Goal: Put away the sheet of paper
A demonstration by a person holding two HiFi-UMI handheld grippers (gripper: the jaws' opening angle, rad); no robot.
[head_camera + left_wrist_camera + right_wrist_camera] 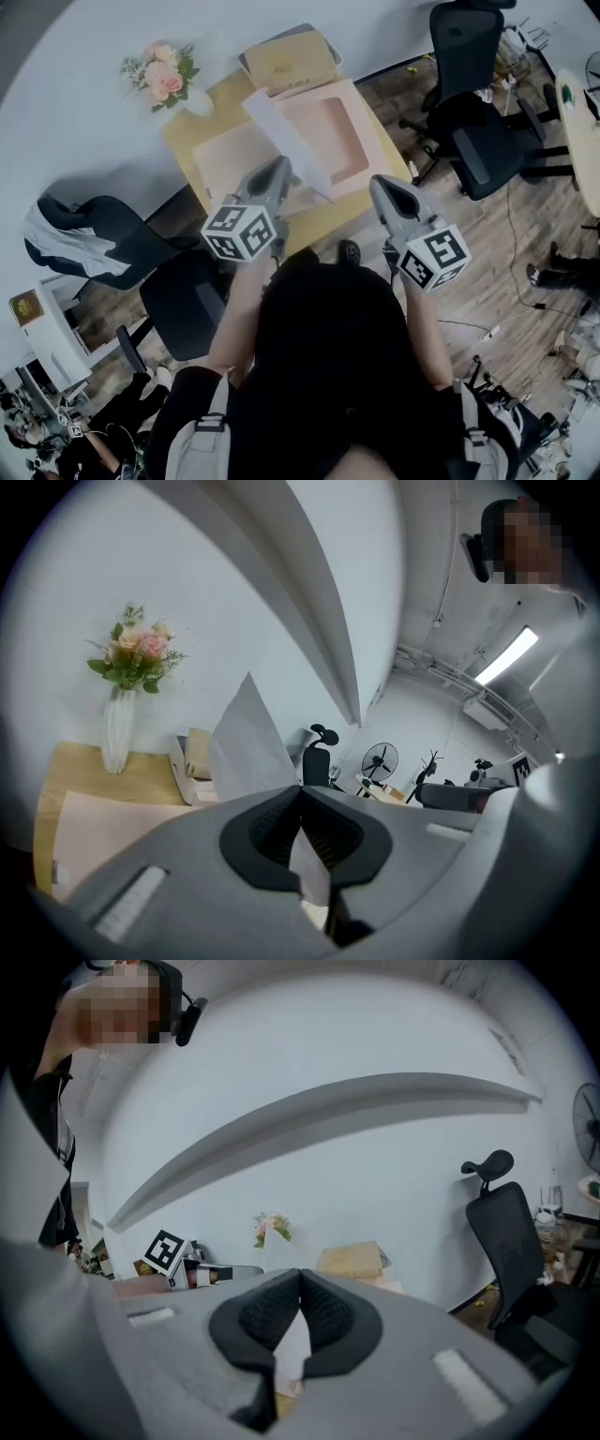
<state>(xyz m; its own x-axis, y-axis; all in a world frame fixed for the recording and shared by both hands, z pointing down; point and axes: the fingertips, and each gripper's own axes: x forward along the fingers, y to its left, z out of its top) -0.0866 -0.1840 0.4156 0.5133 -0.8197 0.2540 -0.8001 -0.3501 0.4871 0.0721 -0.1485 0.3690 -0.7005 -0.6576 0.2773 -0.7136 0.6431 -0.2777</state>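
Black-clothed shoulders [328, 375] of the person fill the bottom of the head view, with both grippers reaching out over the light wooden table [187, 141]. Only this view shows the white sheet of paper [286, 136] held tilted above the pale pink open folder [352, 141]. Its lower edge is at the left claw [281, 167], and the right claw [377, 183] sits near the sheet's corner but apart from it. The left gripper view adds that this claw is clenched on the sheet, which rises up and left of the pads. The right gripper view shows its claw closed too, with a white sliver behind the meeting pads; whether that is gripped cannot be told.
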